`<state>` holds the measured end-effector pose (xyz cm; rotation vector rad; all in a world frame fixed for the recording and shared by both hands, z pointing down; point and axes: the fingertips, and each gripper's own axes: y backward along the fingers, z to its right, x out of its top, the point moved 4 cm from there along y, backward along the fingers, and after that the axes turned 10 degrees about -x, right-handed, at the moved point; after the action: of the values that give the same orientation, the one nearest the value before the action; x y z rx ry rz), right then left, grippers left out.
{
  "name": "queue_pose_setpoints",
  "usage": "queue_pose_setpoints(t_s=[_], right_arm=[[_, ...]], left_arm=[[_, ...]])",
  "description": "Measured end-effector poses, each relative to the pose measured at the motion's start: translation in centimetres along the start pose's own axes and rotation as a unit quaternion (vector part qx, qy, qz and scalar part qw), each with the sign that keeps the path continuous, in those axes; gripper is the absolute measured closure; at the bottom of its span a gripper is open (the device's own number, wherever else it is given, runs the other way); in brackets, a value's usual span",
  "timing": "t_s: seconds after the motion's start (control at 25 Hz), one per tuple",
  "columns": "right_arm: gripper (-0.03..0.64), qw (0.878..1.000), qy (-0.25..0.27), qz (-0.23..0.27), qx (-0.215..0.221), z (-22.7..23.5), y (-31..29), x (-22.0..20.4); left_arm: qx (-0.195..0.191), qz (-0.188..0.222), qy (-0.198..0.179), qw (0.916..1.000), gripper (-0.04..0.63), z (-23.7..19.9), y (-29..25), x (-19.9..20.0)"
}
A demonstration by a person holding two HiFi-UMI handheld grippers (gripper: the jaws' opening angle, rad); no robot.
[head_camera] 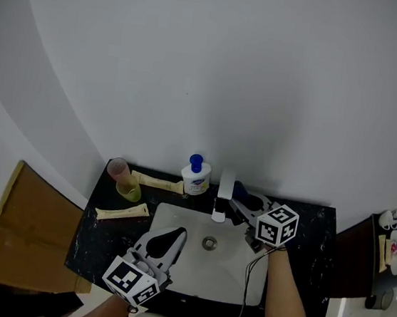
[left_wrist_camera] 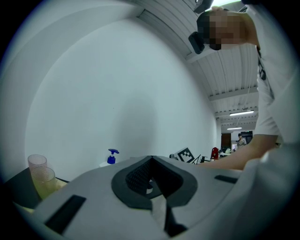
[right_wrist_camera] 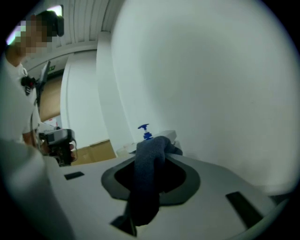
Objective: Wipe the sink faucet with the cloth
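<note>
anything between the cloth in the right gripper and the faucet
Nothing visible. The cloth, clamped in the right gripper, is close beside the faucet. The soap bottle stands on the faucet's other side, out of the path.

Dim, even light; gripper views fisheye-warped, vignetted.

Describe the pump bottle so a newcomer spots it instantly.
Find the black speckled countertop around the white sink basin. At its back edge, just left of the white faucet, stands a white plastic pump bottle. Only it has a blue pump head; the clear cup further left holds yellow liquid.
</note>
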<state>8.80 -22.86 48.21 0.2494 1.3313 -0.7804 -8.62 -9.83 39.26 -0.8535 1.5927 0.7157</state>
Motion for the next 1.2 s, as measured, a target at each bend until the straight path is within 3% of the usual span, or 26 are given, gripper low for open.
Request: queue_pose_setpoints(t_s=[0.16,0.24,0.36,0.48,0.56,0.76,0.88,1.08,1.2], right_arm=[[0.514,0.992,-0.010,-0.019,0.122,-3.8,2.5,-1.3],[0.514,0.990,-0.012,-0.028,0.139,-4.2,3.2,-1.8],[0.514,0.995,0.000,-0.034,0.089,-2.4,2.8,-2.0],[0.514,1.000,-0.001,-0.010,0.002,0.7,2.0,-1.1],[0.514,0.999,-0.012,0.010,-0.032,2.3,1.5,-0.3],[0.514,0.998,-0.038,0.030,-0.037,2.9,0.7,0.6],[0.514,0.997,-0.060,0.046,0.010,1.6,1.4,0.8],[0.514,0.983,-0.070,-0.008,0.171,-2.8,4.5,-1.7],[0.514,0.982,-0.074,-0.044,0.166,-2.2,5.6,-4.0]], left_arm=[[-0.004,0.001,-0.003,1.0000,0.597,0.0,-0.1,0.0],[-0.004,0.002,-0.003,1.0000,0.597,-0.1,-0.2,0.0],[-0.005,0.003,0.000,1.0000,0.597,-0.2,-0.5,-0.1],[-0.006,0.002,0.000,1.0000,0.597,0.1,-0.6,-0.1],[-0.004,0.002,0.000,1.0000,0.597,0.1,-0.5,-0.1],[0.003,0.000,0.002,1.0000,0.597,0.0,-0.2,-0.3],[0.003,0.001,0.002,1.0000,0.597,0.0,-0.2,-0.2],[0.000,0.001,0.004,1.0000,0.597,0.0,-0.5,-0.4],[-0.001,-0.002,0.003,1.0000,0.597,-0.1,-0.6,-0.5]])
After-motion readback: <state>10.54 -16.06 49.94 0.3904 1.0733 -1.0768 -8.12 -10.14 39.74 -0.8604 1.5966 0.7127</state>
